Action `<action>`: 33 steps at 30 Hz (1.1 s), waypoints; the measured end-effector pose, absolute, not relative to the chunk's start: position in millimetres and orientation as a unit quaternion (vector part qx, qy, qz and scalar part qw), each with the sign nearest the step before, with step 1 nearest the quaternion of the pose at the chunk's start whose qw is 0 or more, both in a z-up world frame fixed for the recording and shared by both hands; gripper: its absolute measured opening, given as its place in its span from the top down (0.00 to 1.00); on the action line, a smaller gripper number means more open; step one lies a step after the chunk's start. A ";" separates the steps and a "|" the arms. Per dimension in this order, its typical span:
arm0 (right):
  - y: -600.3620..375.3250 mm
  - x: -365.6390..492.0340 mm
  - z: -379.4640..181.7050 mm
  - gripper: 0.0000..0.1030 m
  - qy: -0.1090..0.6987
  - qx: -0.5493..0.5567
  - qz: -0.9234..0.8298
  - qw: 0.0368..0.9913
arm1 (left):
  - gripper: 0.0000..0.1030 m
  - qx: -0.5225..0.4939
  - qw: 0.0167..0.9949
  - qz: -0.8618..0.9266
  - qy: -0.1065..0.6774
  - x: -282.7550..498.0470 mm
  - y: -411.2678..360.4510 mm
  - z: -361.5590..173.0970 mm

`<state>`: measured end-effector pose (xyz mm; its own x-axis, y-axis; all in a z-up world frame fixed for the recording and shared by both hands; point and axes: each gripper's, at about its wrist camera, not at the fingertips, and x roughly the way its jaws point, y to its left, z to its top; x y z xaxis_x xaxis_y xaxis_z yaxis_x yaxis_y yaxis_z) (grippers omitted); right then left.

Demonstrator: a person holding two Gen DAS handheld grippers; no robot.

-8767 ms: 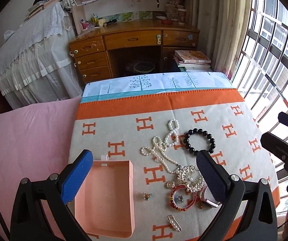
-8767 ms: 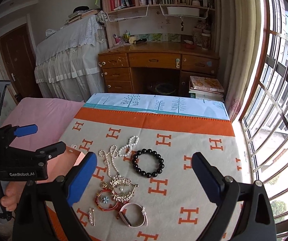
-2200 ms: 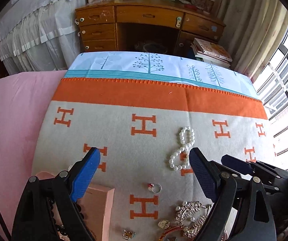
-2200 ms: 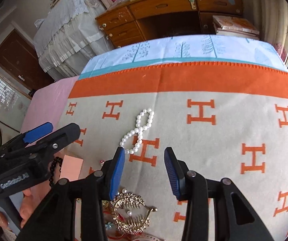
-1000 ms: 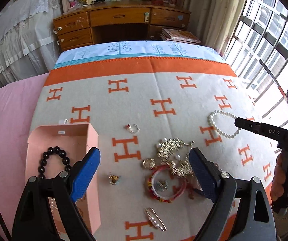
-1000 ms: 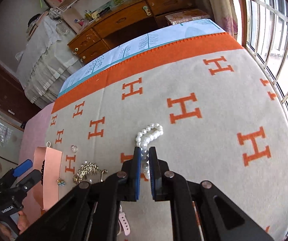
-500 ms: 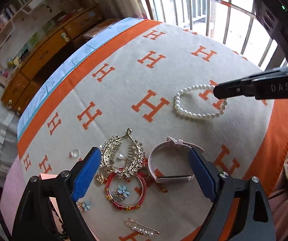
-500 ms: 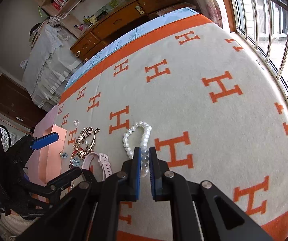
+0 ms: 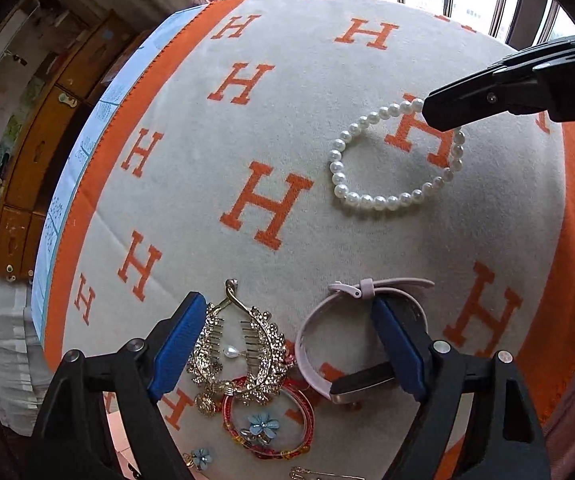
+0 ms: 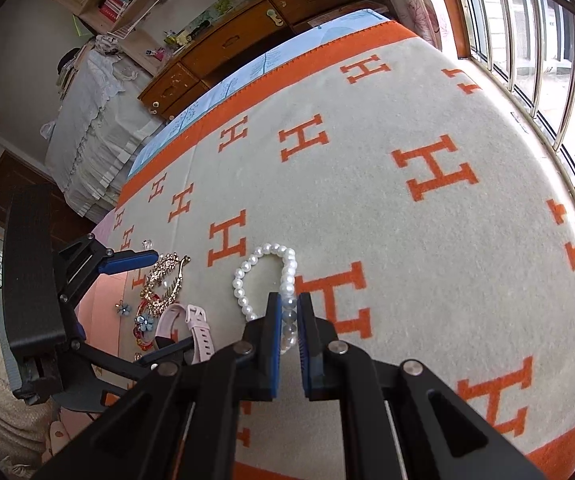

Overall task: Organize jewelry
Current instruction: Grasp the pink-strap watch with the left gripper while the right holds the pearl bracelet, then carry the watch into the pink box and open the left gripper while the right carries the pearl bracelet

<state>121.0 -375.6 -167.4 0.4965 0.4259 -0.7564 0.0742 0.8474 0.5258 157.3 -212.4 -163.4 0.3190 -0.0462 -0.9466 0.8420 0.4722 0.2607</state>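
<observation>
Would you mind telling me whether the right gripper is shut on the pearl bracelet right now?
Shut on it: the right gripper has its blue fingers pinching beads of the pearl bracelet, which otherwise lies on the blanket.

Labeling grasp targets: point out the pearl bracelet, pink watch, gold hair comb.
pearl bracelet [image 9: 375,201], left wrist view, bottom beads.
pink watch [image 9: 305,354], left wrist view, strap's left curve.
gold hair comb [image 9: 265,344], left wrist view, right leafy arm.

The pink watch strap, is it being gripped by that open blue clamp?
No, the left gripper has its jaws wide apart, and the pink watch strap lies loose on the blanket.
</observation>
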 end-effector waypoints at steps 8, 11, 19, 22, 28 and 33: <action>-396.5 122.4 -174.1 0.93 0.489 0.278 0.084 0.823 | 0.41 0.390 0.703 -0.336 0.491 166.2 -227.5 -164.5; -396.5 123.8 -176.8 0.93 0.493 0.280 0.086 0.820 | 0.43 0.391 0.700 -0.343 0.489 167.5 -233.3 -164.3; -398.9 125.0 -181.9 0.93 0.501 0.285 0.089 0.813 | 0.49 0.390 0.680 -0.380 0.491 173.1 -242.9 -164.0; -400.7 125.9 -184.2 0.93 0.503 0.287 0.088 0.810 | 0.80 0.373 0.671 -0.392 0.507 174.4 -242.6 -163.1; -401.7 125.8 -186.1 0.93 0.505 0.288 0.088 0.809 | 0.81 0.358 0.709 -0.352 0.495 173.9 -233.1 -158.0; -396.9 122.8 -178.5 0.93 0.496 0.283 0.095 0.816 | 0.82 0.283 0.753 -0.315 0.504 179.9 -204.9 -132.2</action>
<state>122.8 -396.9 -178.5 0.4905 0.4353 -0.7550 0.1254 0.8221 0.5554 179.9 -204.9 -132.2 0.2938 -0.1894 -0.9369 0.7593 0.6416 0.1084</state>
